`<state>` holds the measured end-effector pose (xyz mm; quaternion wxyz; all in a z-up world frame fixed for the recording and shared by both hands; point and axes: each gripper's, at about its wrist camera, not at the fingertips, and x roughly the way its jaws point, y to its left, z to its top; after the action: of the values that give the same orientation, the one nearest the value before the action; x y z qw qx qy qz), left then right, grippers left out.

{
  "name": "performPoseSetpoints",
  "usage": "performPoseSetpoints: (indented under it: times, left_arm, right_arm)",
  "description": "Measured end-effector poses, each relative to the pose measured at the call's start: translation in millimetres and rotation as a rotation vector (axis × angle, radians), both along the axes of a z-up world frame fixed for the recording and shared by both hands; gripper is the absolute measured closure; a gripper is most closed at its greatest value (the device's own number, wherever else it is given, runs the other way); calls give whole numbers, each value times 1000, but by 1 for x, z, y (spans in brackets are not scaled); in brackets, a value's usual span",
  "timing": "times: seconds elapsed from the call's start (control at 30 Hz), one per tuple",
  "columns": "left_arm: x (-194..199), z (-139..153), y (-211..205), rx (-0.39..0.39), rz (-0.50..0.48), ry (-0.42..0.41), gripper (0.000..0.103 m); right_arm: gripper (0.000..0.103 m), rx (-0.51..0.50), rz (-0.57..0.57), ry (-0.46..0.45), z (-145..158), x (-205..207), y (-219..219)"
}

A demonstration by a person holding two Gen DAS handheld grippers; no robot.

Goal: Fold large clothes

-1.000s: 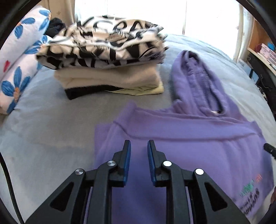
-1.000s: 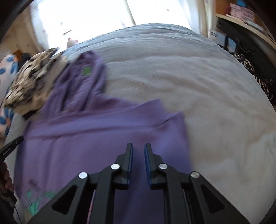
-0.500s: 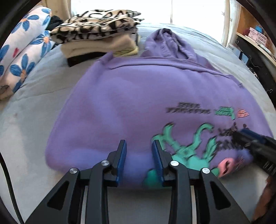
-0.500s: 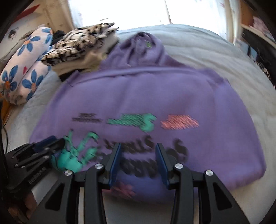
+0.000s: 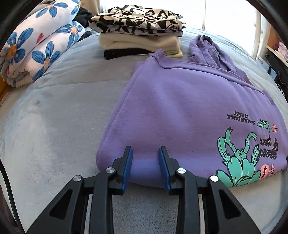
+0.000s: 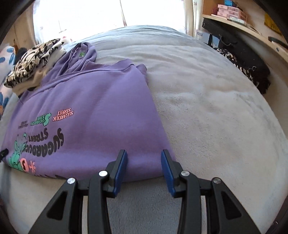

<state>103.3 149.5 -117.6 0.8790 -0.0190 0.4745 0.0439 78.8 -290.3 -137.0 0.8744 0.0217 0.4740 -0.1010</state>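
Observation:
A purple hoodie (image 5: 180, 108) lies folded on the grey bed, its printed side up and its hood (image 5: 210, 48) pointing away from me. My left gripper (image 5: 145, 153) hovers at the hoodie's near left corner. Its jaws stand open, and the folded edge shows between them without being pinched. In the right wrist view the same hoodie (image 6: 93, 108) fills the left half. My right gripper (image 6: 144, 154) stands open over its near right corner, with cloth between the blue pads but no grip on it.
A stack of folded clothes (image 5: 140, 36) with a black-and-white piece on top sits just beyond the hoodie. Flower-print bedding (image 5: 36, 48) lies far left. The grey blanket (image 6: 216, 108) stretches to the right, up to dark items (image 6: 248, 66) and a shelf (image 6: 230, 12).
Both grippers stood nearly shut up by the hoodie's shoulders. They have since widened and drawn back to its near folded edge, and the printed side now lies on top.

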Motion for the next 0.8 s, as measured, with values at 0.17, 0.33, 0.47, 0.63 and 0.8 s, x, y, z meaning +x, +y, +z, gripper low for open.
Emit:
performPoseSetpoints:
  times: [0.17,0.33,0.47,0.63,0.8]
  left_arm:
    - [-1,1,-3,6,11,2,73]
    - [0,4,-6,6,32,14,73]
    - [-2,13,-8,-3,38,28,73]
    - [-8,28,-14,-16,22,43,73]
    - [-12,46,-23,7,-12,34,58]
  right_arm:
    - [62,-42,-17,11,-2,3,10]
    - [62,-51,-25,29,0,5,11]
    - [62,-21,-31,42,7,5,12]
    - [62,44,-28,46,18,3,17]
    - [62,89,3,51,24,4,32]
